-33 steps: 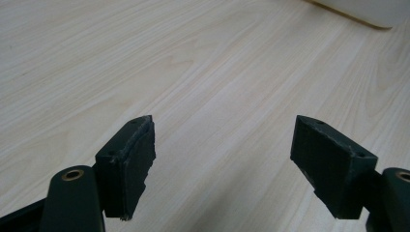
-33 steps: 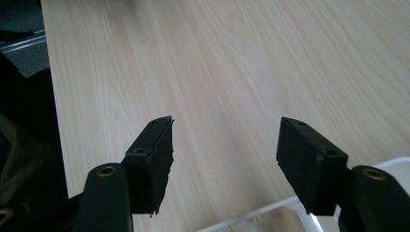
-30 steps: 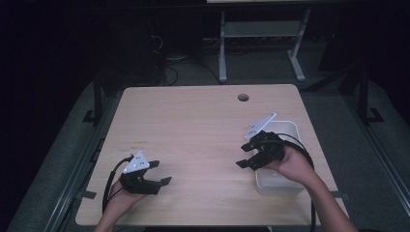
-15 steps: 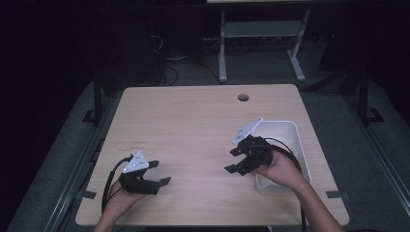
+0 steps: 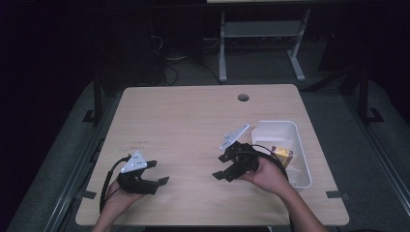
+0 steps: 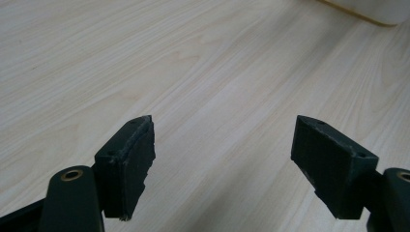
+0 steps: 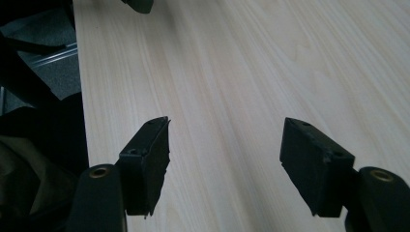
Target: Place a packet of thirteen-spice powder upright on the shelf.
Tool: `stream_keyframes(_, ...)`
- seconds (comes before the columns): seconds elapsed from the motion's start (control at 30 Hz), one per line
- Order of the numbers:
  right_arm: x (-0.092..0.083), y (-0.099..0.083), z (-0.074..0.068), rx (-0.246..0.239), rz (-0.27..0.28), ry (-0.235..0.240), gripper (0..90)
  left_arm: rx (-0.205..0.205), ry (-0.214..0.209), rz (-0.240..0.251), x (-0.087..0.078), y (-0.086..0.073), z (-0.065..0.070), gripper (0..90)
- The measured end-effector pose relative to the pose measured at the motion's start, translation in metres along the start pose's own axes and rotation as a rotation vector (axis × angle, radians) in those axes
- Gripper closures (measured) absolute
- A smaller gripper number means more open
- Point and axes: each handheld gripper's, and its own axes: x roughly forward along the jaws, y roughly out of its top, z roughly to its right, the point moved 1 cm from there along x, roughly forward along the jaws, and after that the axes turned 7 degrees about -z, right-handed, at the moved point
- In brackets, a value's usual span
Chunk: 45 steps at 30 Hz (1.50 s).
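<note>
My left gripper (image 5: 155, 172) rests near the table's front left, held in a hand, jaws wide apart and empty (image 6: 222, 164). My right gripper (image 5: 221, 166) hovers over the table right of centre, just left of a white bin (image 5: 300, 164), jaws spread with nothing between them (image 7: 225, 164). Inside the bin lies a small yellowish packet (image 5: 282, 154). The light wooden table (image 5: 183, 121) lies bare under both grippers.
A round cable hole (image 5: 243, 97) sits near the table's far edge. A corner of the white bin (image 6: 372, 9) shows at the top right of the left gripper view. The table's front edge and dark floor (image 7: 38, 63) show left in the right gripper view.
My right gripper has moved from over the bin leftward and toward the front, onto open table. The left gripper has stayed still.
</note>
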Motion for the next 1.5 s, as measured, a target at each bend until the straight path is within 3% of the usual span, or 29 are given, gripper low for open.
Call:
stream_keyframes(0.93, 0.047, -0.003, -0.028, -0.004, -0.005, 0.052, 31.5, -0.044, 0.039, -0.027, -0.005, -0.006, -0.012, 18.3)
stream_keyframes(1.5, 0.070, -0.020, -0.041, 0.006, -0.018, 0.084, 31.6, -0.059, 0.069, -0.024, -0.009, -0.008, -0.018, 17.1)
